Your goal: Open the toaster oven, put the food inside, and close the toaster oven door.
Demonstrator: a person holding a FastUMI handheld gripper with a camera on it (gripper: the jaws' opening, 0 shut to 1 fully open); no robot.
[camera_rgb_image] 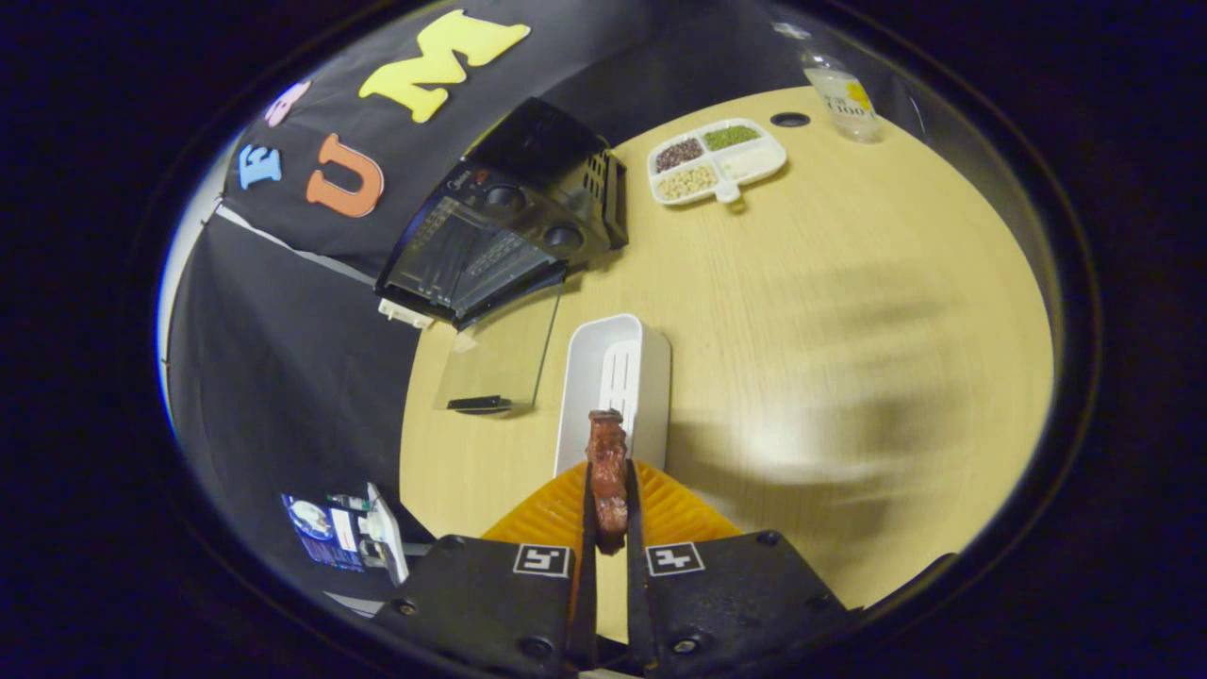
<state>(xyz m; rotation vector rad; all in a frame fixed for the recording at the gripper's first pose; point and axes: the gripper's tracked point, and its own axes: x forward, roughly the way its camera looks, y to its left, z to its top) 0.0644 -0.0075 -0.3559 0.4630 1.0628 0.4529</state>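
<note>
My claw (608, 490) is clamped on the brown food piece (607, 471), above the white tray (615, 372); the open toaster oven (500, 245) sits beyond.

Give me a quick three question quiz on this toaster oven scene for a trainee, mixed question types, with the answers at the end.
1. True or false: the toaster oven door is open.
2. What is the gripper shut on? A) a bottle B) a piece of brown food C) nothing
3. Fill in: just beyond the fingers stands a white ____.

Key: 1 true, the glass door lies folded down. 2 B, both fingers press on it. 3 container.
</note>
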